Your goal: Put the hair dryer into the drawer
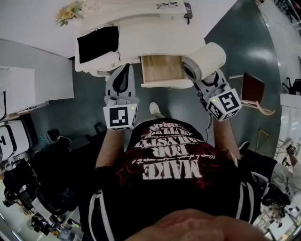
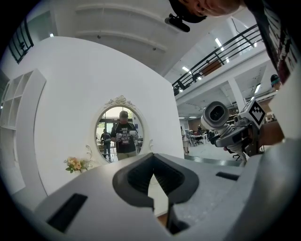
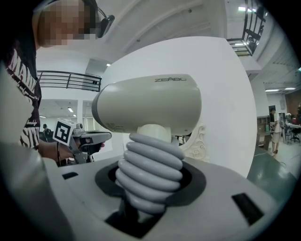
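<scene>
A cream hair dryer (image 1: 205, 61) with a ribbed grey handle (image 3: 149, 172) stands upright in my right gripper (image 3: 150, 181), which is shut on that handle. In the head view the right gripper (image 1: 203, 81) holds it just right of the open wooden drawer (image 1: 162, 69) of the white dressing table (image 1: 141, 26). The drawer's inside looks bare. My left gripper (image 1: 121, 81) hovers just left of the drawer, jaws together and holding nothing (image 2: 155, 183). The left gripper view shows the hair dryer (image 2: 216, 115) at its right.
On the table top lie a black cloth (image 1: 98, 43), flowers (image 1: 68, 12) and glasses (image 1: 167, 5). An oval mirror (image 2: 121, 127) stands on the wall behind. A wooden chair (image 1: 254, 92) is at the right, and office chairs (image 1: 51, 188) crowd the lower left.
</scene>
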